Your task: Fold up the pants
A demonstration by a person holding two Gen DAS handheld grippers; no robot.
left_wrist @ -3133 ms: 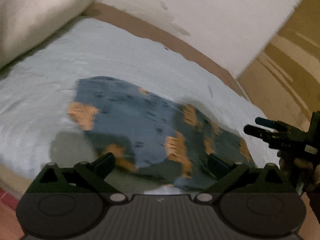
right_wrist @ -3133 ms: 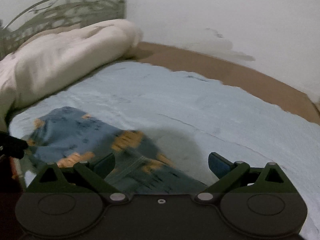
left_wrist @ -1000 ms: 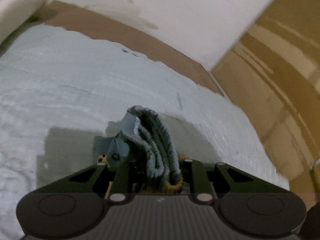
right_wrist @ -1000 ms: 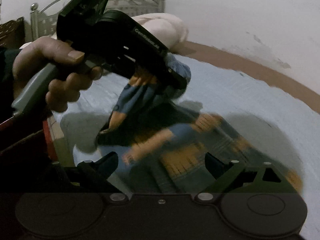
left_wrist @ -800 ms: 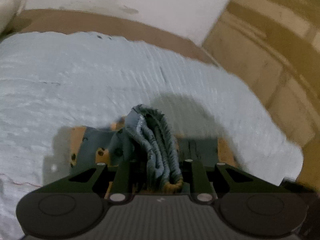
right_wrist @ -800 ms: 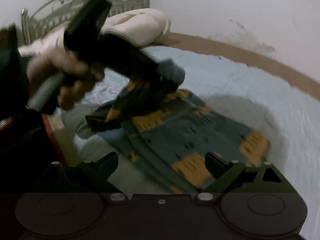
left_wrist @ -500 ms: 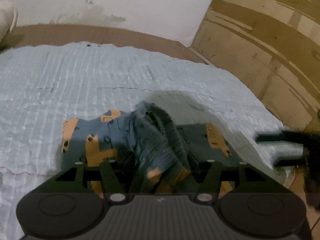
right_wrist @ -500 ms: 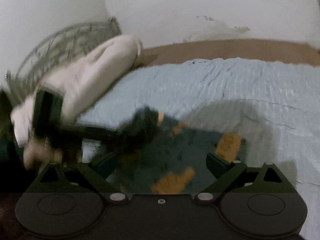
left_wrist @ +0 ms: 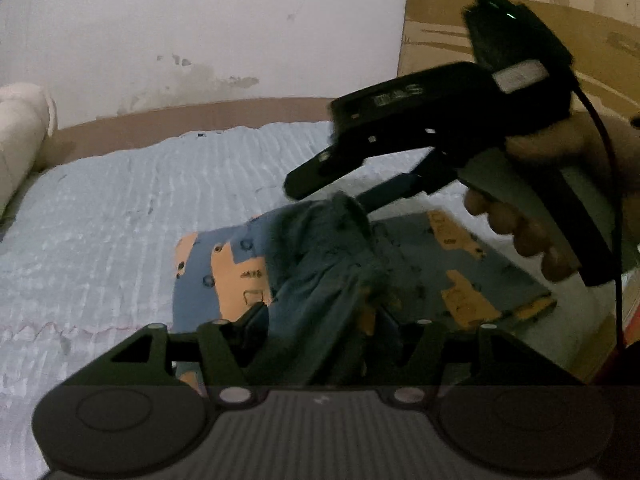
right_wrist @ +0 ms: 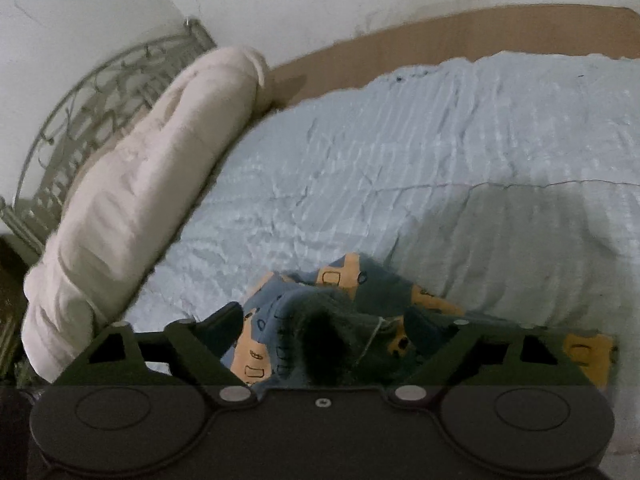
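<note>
Blue pants (left_wrist: 224, 264) with orange car prints lie on the light blue bed cover (left_wrist: 100, 220). A bunched part of the pants rises between the fingers of my left gripper (left_wrist: 324, 316), whose jaws stand partly apart with the cloth loose between them. My right gripper (left_wrist: 332, 188), held in a hand, hovers over that bunch in the left wrist view. In the right wrist view the pants (right_wrist: 344, 312) bulge up between the spread fingers of my right gripper (right_wrist: 324, 320).
A rolled cream blanket (right_wrist: 132, 188) lies along the metal headboard (right_wrist: 80, 108) at the left. A brown bed edge (right_wrist: 480, 28) and a white wall are behind. A wooden wardrobe (left_wrist: 580, 20) stands at the right.
My left gripper was shut on the bunched pants and has opened its jaws. My right gripper has come over the bunch from the right.
</note>
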